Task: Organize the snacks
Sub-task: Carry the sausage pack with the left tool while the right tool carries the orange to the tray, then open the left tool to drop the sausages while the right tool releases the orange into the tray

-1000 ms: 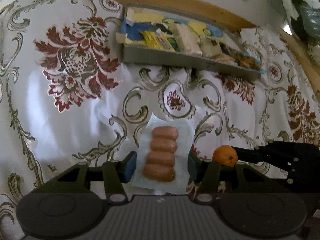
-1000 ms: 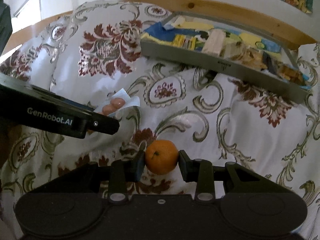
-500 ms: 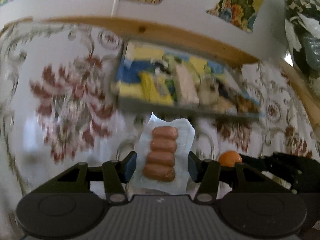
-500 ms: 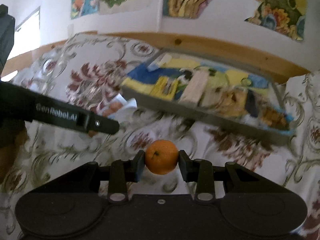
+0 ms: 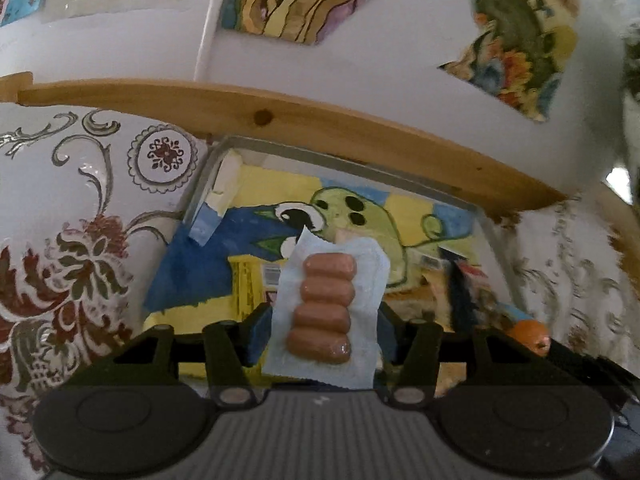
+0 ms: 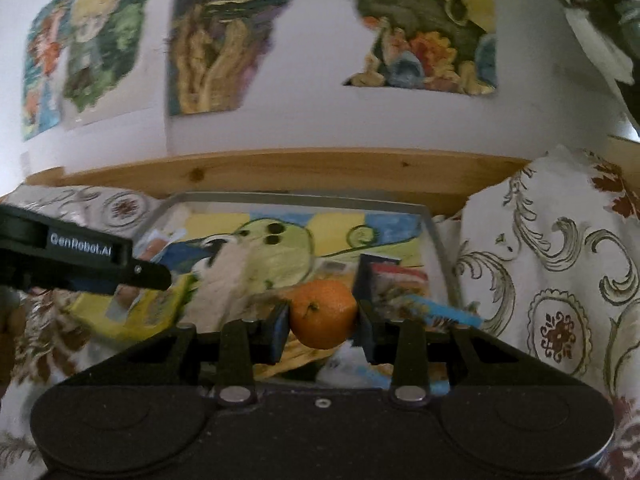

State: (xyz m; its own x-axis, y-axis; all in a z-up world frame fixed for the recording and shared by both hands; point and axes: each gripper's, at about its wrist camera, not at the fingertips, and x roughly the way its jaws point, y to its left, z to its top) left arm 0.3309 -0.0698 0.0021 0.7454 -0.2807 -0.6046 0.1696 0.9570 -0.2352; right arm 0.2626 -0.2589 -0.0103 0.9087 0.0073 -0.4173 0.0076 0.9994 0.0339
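Snacks ride in both claws above the grey rectangular tray (image 5: 208, 176) with its painted cartoon lining, which lies on a floral-patterned cloth (image 5: 80, 264) against a pale wooden rail (image 5: 320, 120); whether that surface is a bed or a worktop cannot be told.

The left claw (image 5: 322, 330) is clenched on a clear vacuum-sealed plastic pack of 4 small pink sausages (image 5: 326, 308), pinched by its side margins and held upright in front of the tray's middle. The film looks thin, floppy and slick, so the flat borders could slide out of a light pinch; the sausages themselves are soft and would dent, so the sealed edges beside them are the better place to hold. It is a light item and should drop flat without harm.

The right claw (image 6: 322, 326) is clamped on a small round orange mandarin (image 6: 323, 314) across its widest part, hovering over the near right part of the tray, among wrappers already lying there. The fruit is firm but bruisable, its skin gives fair friction, and it will roll once let go, so it seems best set low into a gap between packets (image 6: 400, 280).

Judging by position, both items are about to be placed.
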